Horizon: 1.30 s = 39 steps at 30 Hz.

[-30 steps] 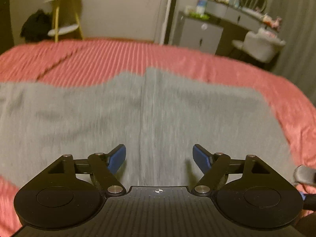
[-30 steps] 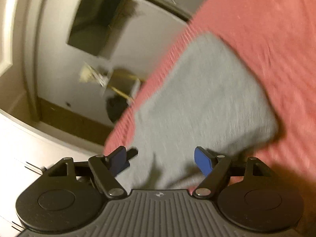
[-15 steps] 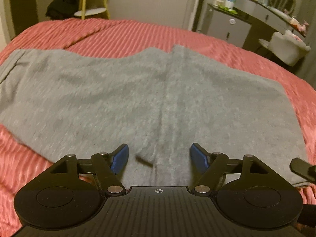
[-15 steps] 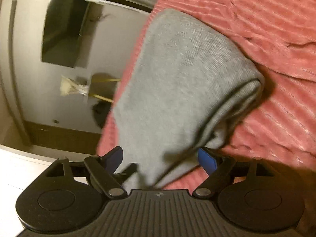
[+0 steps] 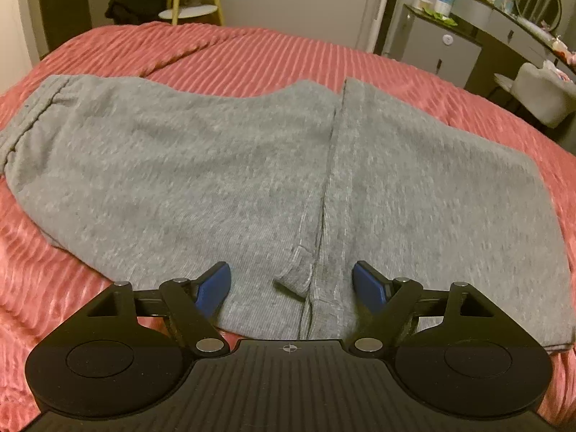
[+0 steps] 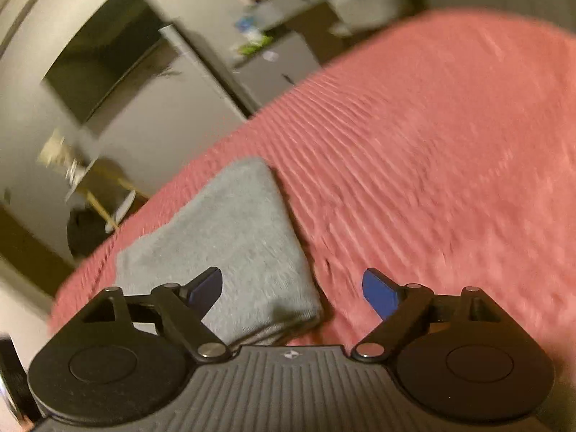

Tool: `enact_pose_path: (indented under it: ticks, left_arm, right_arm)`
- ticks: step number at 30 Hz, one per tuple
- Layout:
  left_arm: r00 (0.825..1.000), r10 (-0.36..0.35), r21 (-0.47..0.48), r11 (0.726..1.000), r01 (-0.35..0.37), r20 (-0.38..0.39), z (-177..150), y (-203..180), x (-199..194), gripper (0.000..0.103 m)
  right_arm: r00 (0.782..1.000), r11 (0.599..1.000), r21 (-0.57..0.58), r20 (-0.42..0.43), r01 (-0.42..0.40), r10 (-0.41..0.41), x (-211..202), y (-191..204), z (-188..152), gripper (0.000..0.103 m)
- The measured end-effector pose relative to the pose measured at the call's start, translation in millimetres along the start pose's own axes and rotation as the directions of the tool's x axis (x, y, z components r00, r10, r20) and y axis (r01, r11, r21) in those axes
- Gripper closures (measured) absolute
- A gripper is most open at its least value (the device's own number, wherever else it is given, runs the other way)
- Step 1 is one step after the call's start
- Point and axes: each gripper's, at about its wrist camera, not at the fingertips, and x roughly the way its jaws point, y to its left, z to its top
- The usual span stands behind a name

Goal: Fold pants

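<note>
**Both grippers open over the gray pants**

While the left gripper (image 5: 291,286) points down at the bed, its two blue fingers (image 5: 212,288) stand wide apart and hold nothing. Its jaws have just been opening a bit more. Between the fingers lies the near edge of the gray pants (image 5: 216,165), with a little cloth flap (image 5: 297,277) sticking up by the long seam (image 5: 329,180). Past the fingers, the pants spread flat to both sides on the pink bedspread (image 5: 252,54). The waistband (image 5: 32,115) is far off to the left of the fingers. Beyond the bed stand a yellow stool (image 5: 190,3) and a gray cabinet (image 5: 437,46).

The right gripper (image 6: 291,291) also has its blue fingers (image 6: 379,297) wide apart and empty, and its jaws have just been opening too. A folded end of the pants lies under its left finger and just beyond it. Pink bedspread fills the space ahead of the right finger. This view is blurry, so the far room is hard to make out.
</note>
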Motion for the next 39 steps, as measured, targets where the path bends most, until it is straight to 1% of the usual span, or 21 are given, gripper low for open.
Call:
enact_pose_path:
  ticks: [2,3,5,7,9,11,13,15,16,17,20,25,28,29,31,32,33,34,36,38,39]
  left_arm:
    - [1.0,-0.001,0.006,1.0,0.001,-0.002,0,-1,1,0.021]
    - [1.0,0.0,0.008,1.0,0.0,0.0,0,-1,0,0.021]
    - [1.0,-0.011,0.012,1.0,0.011,0.002,-1,-2,-1,0.025]
    - [1.0,-0.023,0.01,1.0,0.023,0.003,-1,-2,-1,0.028]
    - [0.999,-0.043,0.004,0.999,0.043,0.004,-1,-1,0,0.034]
    - [0.997,-0.072,0.004,0.997,0.072,0.002,0,-2,0,0.048]
    - [0.996,-0.087,0.02,0.996,0.087,-0.014,1,-5,4,0.053]
    - [0.995,-0.095,0.031,0.995,0.096,-0.021,1,-6,6,0.067]
    - [0.995,-0.103,0.034,0.994,0.104,-0.015,1,-7,4,0.078]
    - [0.994,-0.112,0.039,0.993,0.113,-0.006,1,-7,2,0.082]
    - [0.994,-0.099,0.064,0.993,0.096,0.04,0,-11,-6,0.086]
    - [0.983,-0.053,0.118,0.992,0.032,0.178,-4,-20,-30,0.087]
    - [0.968,-0.032,0.101,0.995,0.008,0.248,-6,-19,-41,0.087]
    - [0.967,-0.03,0.108,0.994,0.003,0.253,-6,-19,-42,0.087]
    - [0.974,-0.029,0.085,0.996,0.01,0.225,-3,-15,-36,0.087]
    - [0.983,-0.016,0.072,0.997,0.003,0.183,-2,-13,-29,0.086]
    - [0.995,-0.002,0.067,0.998,-0.005,0.102,1,-11,-16,0.086]
    - [1.0,-0.006,0.062,0.998,0.005,0.009,3,-10,-2,0.083]
    - [0.998,-0.058,0.019,0.998,0.058,-0.009,9,-1,0,0.08]
    - [0.994,-0.105,0.004,0.994,0.105,0.016,20,7,-4,0.069]
    - [0.993,-0.117,0.025,0.993,0.116,0.033,26,8,-4,0.066]
  right_arm:
    - [0.999,0.995,-0.098,0.003,0.032,-0.032,6,16,3,0.014]
    - [0.999,0.992,-0.125,-0.007,0.034,-0.035,10,18,1,0.01]
    - [0.998,0.988,-0.148,-0.037,0.048,-0.054,26,24,-5,0.01]
    - [0.988,0.982,-0.165,-0.109,0.088,-0.106,50,22,-8,0.009]
    - [0.97,0.974,-0.183,-0.176,0.134,-0.166,68,22,-10,0.009]
    - [0.973,0.972,-0.203,-0.169,0.121,-0.156,73,27,-10,0.006]
    - [0.975,0.967,-0.228,-0.161,0.116,-0.155,74,31,-13,0.005]
    - [0.975,0.961,-0.254,-0.157,0.113,-0.156,79,35,-16,0.005]
    - [0.976,0.959,-0.26,-0.15,0.115,-0.158,81,39,-17,0.005]
    - [0.977,0.958,-0.261,-0.145,0.117,-0.158,80,39,-18,0.005]
    - [0.979,0.964,-0.239,-0.141,0.114,-0.15,76,33,-20,0.004]
    - [0.982,0.975,-0.197,-0.13,0.106,-0.133,71,28,-17,0.004]
    - [0.984,0.977,-0.188,-0.13,0.099,-0.124,70,27,-18,0.004]
    - [0.984,0.976,-0.192,-0.129,0.099,-0.125,70,28,-19,0.004]
    - [0.984,0.975,-0.201,-0.128,0.099,-0.127,70,29,-20,0.004]
    - [0.983,0.972,-0.208,-0.126,0.105,-0.133,71,30,-20,0.004]
    - [0.983,0.97,-0.216,-0.125,0.108,-0.137,71,31,-21,0.004]
    - [0.981,0.968,-0.225,-0.128,0.113,-0.145,71,33,-21,0.004]
    - [0.978,0.957,-0.254,-0.115,0.139,-0.173,69,36,-22,0.004]
    - [0.982,0.956,-0.257,-0.085,0.144,-0.171,64,38,-22,0.004]
    - [0.984,0.959,-0.248,-0.072,0.137,-0.16,61,37,-21,0.004]
